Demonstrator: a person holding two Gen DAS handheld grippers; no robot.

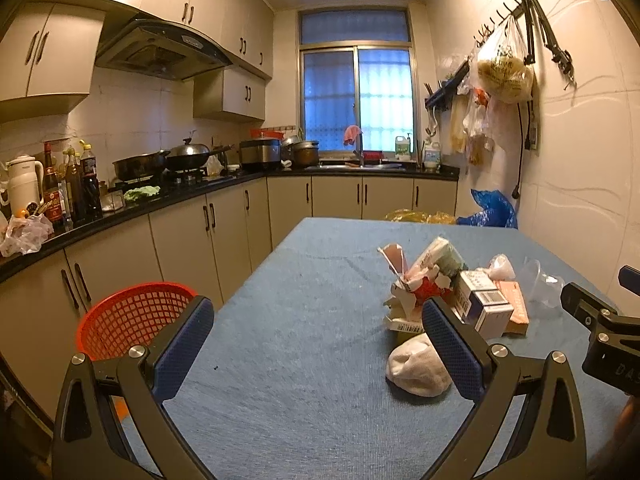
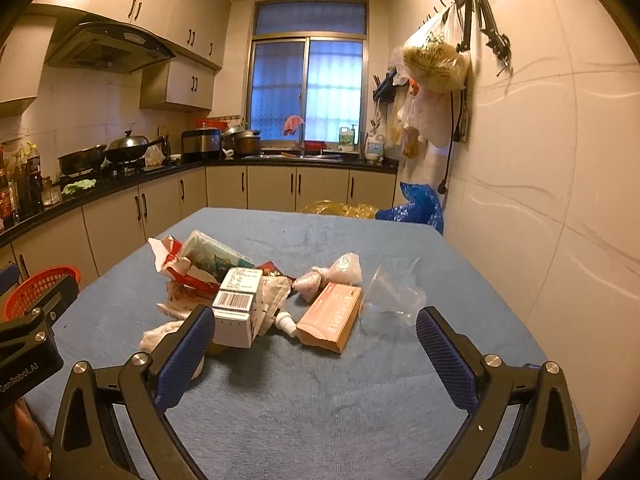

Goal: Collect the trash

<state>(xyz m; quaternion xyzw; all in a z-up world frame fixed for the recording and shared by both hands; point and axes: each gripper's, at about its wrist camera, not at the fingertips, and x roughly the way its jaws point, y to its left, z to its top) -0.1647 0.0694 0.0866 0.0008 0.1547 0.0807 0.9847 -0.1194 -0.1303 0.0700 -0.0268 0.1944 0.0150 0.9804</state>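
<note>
A heap of trash lies on the blue table (image 1: pixel 304 320): a torn red-and-white carton (image 2: pixel 180 264), a white barcoded box (image 2: pixel 236 304), an orange box (image 2: pixel 332 316), a clear plastic bag (image 2: pixel 392 300), a knotted bag (image 2: pixel 332 274) and a white wad (image 1: pixel 416 364). A red mesh basket (image 1: pixel 132 316) stands left of the table, also in the right wrist view (image 2: pixel 36 290). My left gripper (image 1: pixel 318 344) is open and empty above the table, left of the heap. My right gripper (image 2: pixel 310 344) is open and empty, just short of the boxes.
A black counter (image 1: pixel 132 212) with pans, bottles and a kettle runs along the left and back. The tiled wall (image 2: pixel 540 180) with hanging bags borders the table on the right. Yellow and blue bags (image 2: pixel 416 204) sit beyond the table's far edge.
</note>
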